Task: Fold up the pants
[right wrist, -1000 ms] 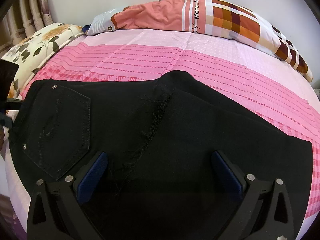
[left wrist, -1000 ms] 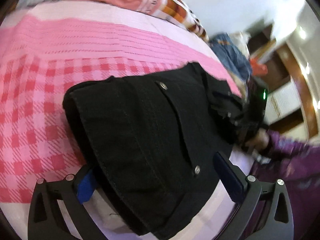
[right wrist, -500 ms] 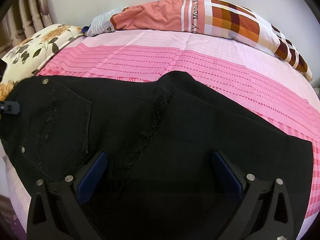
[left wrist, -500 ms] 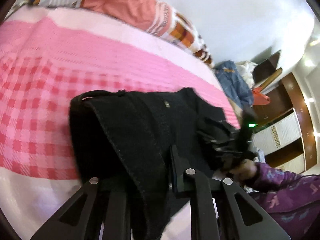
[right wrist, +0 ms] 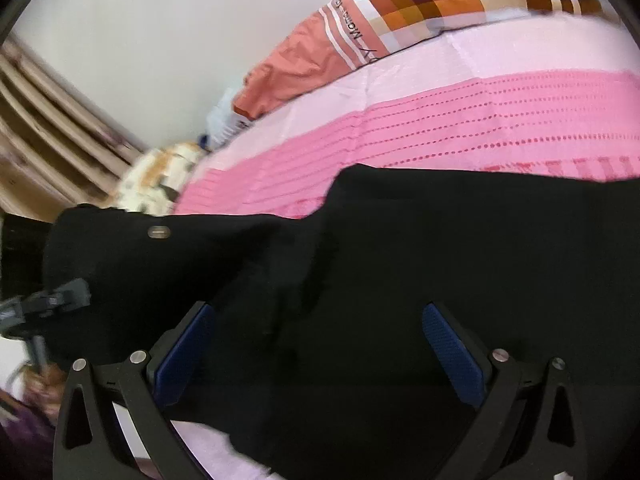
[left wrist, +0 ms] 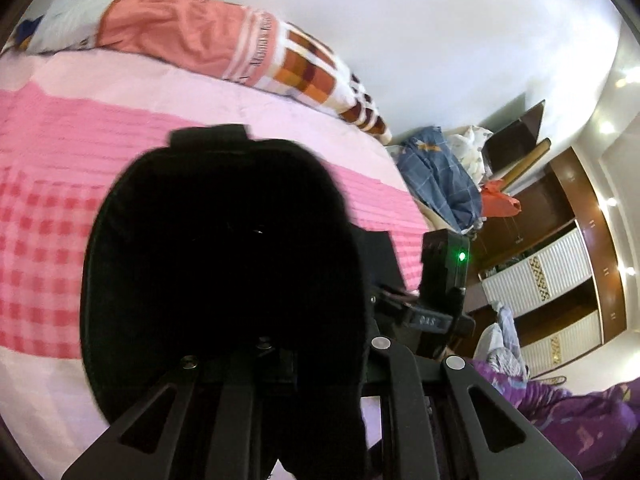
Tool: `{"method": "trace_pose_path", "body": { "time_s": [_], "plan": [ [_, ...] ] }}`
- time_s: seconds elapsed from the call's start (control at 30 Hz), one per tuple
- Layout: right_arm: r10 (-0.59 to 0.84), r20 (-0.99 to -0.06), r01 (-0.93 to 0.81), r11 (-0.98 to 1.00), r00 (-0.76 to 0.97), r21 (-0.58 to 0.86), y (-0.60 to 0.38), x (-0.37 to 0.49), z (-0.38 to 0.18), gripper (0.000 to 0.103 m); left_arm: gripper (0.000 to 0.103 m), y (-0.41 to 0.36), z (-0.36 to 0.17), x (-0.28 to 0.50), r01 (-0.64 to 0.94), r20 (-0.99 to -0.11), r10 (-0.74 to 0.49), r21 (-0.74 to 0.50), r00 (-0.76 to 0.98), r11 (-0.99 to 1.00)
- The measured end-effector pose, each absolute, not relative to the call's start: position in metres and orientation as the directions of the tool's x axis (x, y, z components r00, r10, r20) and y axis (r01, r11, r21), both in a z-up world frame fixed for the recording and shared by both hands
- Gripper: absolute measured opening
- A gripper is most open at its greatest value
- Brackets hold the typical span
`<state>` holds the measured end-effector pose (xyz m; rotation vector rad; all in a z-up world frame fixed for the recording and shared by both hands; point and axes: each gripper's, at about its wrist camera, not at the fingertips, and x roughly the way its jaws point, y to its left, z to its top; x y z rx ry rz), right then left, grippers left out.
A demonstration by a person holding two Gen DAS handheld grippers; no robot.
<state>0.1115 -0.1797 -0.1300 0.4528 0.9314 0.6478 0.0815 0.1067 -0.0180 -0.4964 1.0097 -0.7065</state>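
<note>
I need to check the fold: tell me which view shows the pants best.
Right wrist: the pants spread across the bed, rivet and edge visible. Left wrist shows only a dark bunch clamped in the left gripper.

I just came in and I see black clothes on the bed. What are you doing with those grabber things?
A person is folding black pants on a bed with a pink bedspread, with a two-finger gripper in each hand. The left gripper is shut on the waist end of the pants, and the cloth bunches up in front of its camera. The right gripper is open, with its blue pads on either side of the pants, not pinching them.
</note>
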Motion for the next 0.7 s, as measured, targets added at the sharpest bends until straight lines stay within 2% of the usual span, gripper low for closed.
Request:
{"method": "trace_pose_path", "body": {
  "time_s": [0.07,0.17,0.23,0.3,0.37,0.47,0.53,0.57,0.6,0.63,0.67,0.7],
  "plan": [
    [0.744,-0.537,-0.326,0.661,0.398,0.675,-0.191,0.107,-0.126,0.103,0.013,0.079,-0.007,0.085,0.331,-0.544,-0.771,-0.698,0.331,0.634],
    [0.817,-0.462,-0.347,0.568,0.345,0.746,-0.209,0.103,-0.121,0.103,0.013,0.027,0.004,0.094,0.375,-0.567,-0.758,-0.659,0.321,0.652],
    [0.841,-0.441,-0.343,0.533,0.314,0.773,-0.218,0.104,-0.121,0.103,0.013,-0.008,-0.006,0.106,0.358,-0.577,-0.77,-0.682,0.271,0.637],
    [0.84,-0.437,-0.313,0.53,0.322,0.788,-0.234,0.107,-0.125,0.103,0.013,-0.036,-0.01,0.11,0.382,-0.599,-0.761,-0.661,0.251,0.646],
    [0.862,-0.404,-0.26,0.484,0.308,0.836,-0.256,0.112,-0.137,0.103,0.013,-0.06,-0.014,0.117,0.383,-0.584,-0.781,-0.684,0.221,0.621],
    [0.911,-0.289,-0.181,0.35,0.296,0.919,-0.291,0.11,-0.156,0.103,0.014,-0.089,-0.01,0.129,0.364,-0.589,-0.783,-0.698,0.198,0.617],
    [0.926,-0.231,-0.163,0.288,0.299,0.944,-0.308,0.11,-0.16,0.103,0.024,-0.104,-0.009,0.141,0.307,-0.604,-0.776,-0.715,0.181,0.628],
    [0.925,-0.225,-0.158,0.282,0.307,0.946,-0.315,0.109,-0.16,0.103,0.034,-0.11,-0.009,0.146,0.293,-0.615,-0.772,-0.718,0.16,0.632],
    [0.924,-0.222,-0.16,0.281,0.313,0.946,-0.322,0.108,-0.16,0.103,0.05,-0.122,-0.008,0.152,0.272,-0.636,-0.762,-0.717,0.12,0.641],
    [0.928,-0.201,-0.164,0.261,0.313,0.951,-0.326,0.108,-0.16,0.103,0.059,-0.132,-0.007,0.157,0.261,-0.65,-0.755,-0.717,0.083,0.646],
    [0.934,-0.176,-0.161,0.235,0.312,0.959,-0.329,0.108,-0.16,0.103,0.072,-0.141,-0.006,0.161,0.257,-0.661,-0.748,-0.714,0.057,0.651],
    [0.937,-0.154,-0.153,0.21,0.312,0.966,-0.332,0.108,-0.162,0.103,0.074,-0.148,-0.005,0.163,0.258,-0.675,-0.736,-0.703,0.05,0.662]
  ]
}}
